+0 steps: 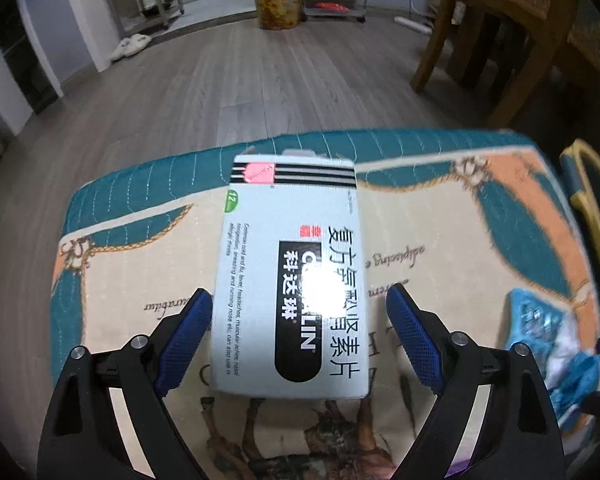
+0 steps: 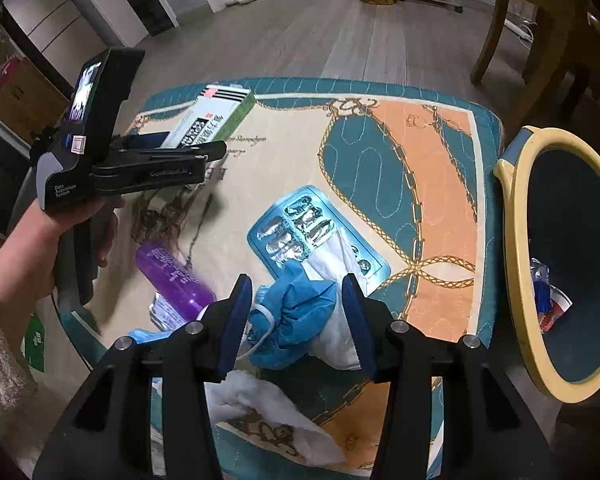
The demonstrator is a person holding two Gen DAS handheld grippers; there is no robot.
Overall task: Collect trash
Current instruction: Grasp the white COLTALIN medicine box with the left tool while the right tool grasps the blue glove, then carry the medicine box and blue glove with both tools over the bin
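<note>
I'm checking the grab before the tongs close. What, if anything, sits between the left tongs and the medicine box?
Nothing visible. The left tongs are open with the medicine box already lying between the two pads on the patterned cloth. The blue face mask lies off to the right, clear of them.

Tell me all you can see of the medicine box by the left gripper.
The medicine box is a white, glossy cardboard carton with black Chinese lettering, black stripes and a pink sticker at its far end, and a green side. It lies flat on the patterned table cover, between the open left gripper fingers, neither visibly touching it.
</note>
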